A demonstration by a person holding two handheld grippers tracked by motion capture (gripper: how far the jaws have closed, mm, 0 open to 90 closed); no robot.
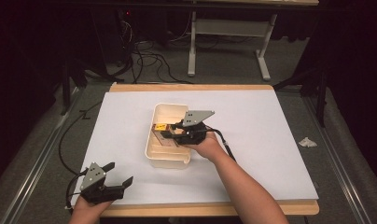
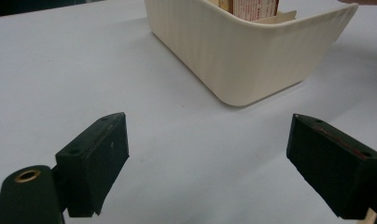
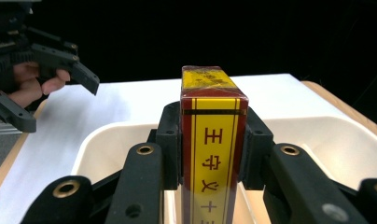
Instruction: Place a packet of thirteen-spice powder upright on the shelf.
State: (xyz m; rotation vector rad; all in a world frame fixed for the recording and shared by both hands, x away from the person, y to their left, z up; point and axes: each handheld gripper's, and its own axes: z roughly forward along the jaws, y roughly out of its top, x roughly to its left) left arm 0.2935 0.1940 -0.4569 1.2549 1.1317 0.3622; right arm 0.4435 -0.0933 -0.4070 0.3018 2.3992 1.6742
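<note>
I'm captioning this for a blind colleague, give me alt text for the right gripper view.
The right gripper clamps an upright red and yellow box with printed characters between its black jaws, above a cream tub on a white table. At upper left, the left gripper sits open in a hand.

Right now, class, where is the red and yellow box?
The red and yellow box is clamped upright between the jaws of the right gripper, over the cream tub near the middle of the white table sheet in the high view.

Lab, dark curtains (image 1: 28,56), floor cables (image 1: 149,58), paper-covered table (image 1: 270,140)
</note>
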